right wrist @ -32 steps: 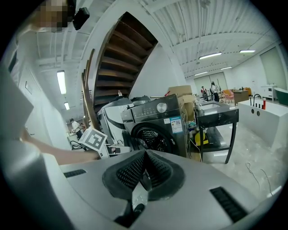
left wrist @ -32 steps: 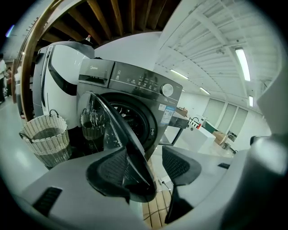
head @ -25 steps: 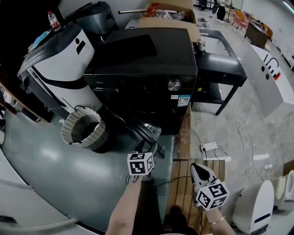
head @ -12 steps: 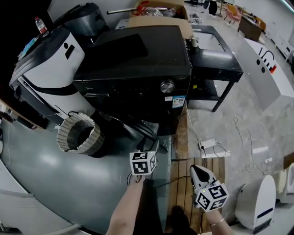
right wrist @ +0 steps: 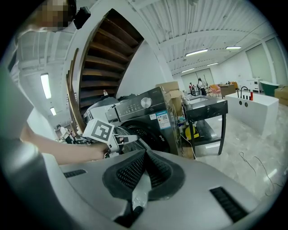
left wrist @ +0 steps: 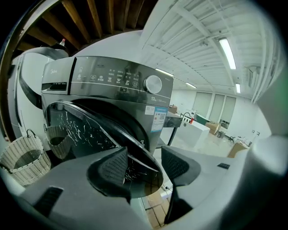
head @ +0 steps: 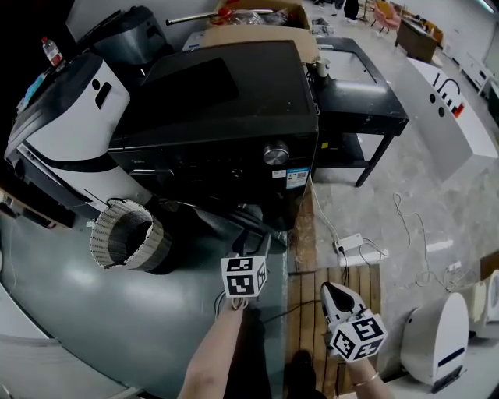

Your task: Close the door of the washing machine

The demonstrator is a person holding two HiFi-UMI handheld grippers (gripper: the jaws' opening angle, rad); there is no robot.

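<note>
Left gripper (jaws apart) has moved nearer the open door.

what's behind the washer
An open cardboard box stands behind the washer, with something red showing in it. The washer covers the box's lower part and the floor there, so anything lower down cannot be seen.
</note>
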